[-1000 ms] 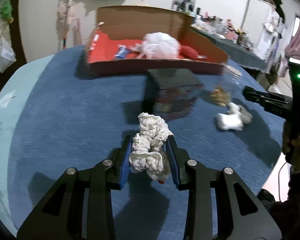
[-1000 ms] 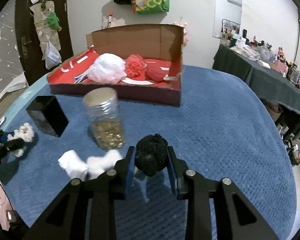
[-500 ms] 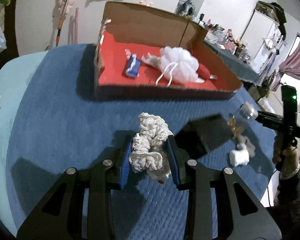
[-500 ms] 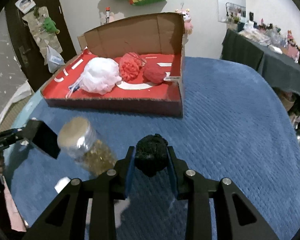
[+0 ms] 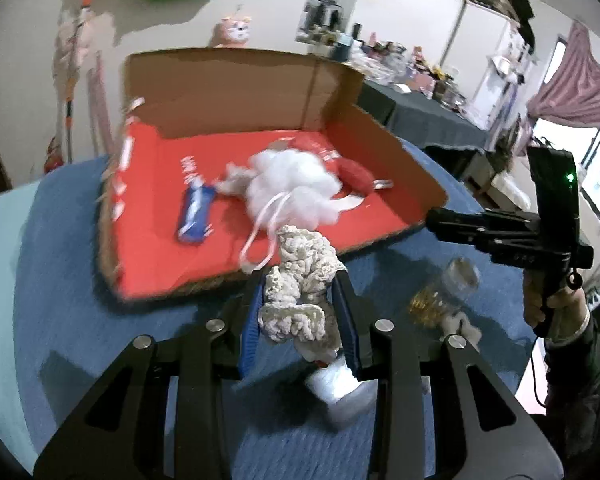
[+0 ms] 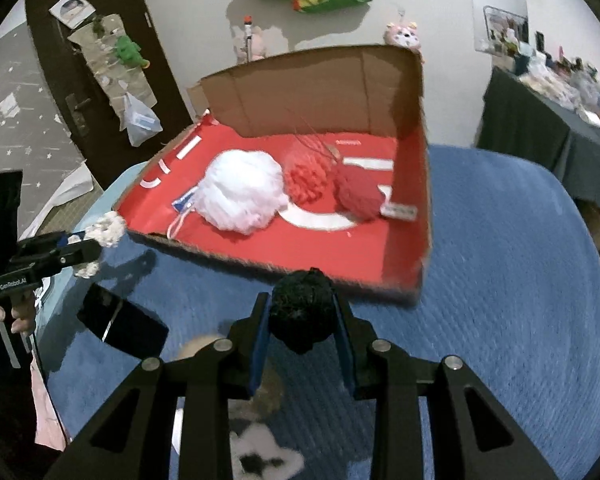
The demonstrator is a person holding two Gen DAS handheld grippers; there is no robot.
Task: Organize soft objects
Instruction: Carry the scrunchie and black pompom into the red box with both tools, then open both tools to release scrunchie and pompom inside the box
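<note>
Cardboard box (image 6: 412, 128) holds white pouf (image 6: 240, 196), red yarn (image 6: 358, 194).

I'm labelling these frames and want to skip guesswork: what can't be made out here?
- Left wrist view: the small white thing on the blue cloth is half hidden behind the left hand-held gripper and its cream crocheted piece.
- Left wrist view: the blue packet in the red-lined box is motion-blurred, print unreadable.
- Right wrist view: the jar is blurred and covered by the right hand-held gripper holding the black ball.
</note>
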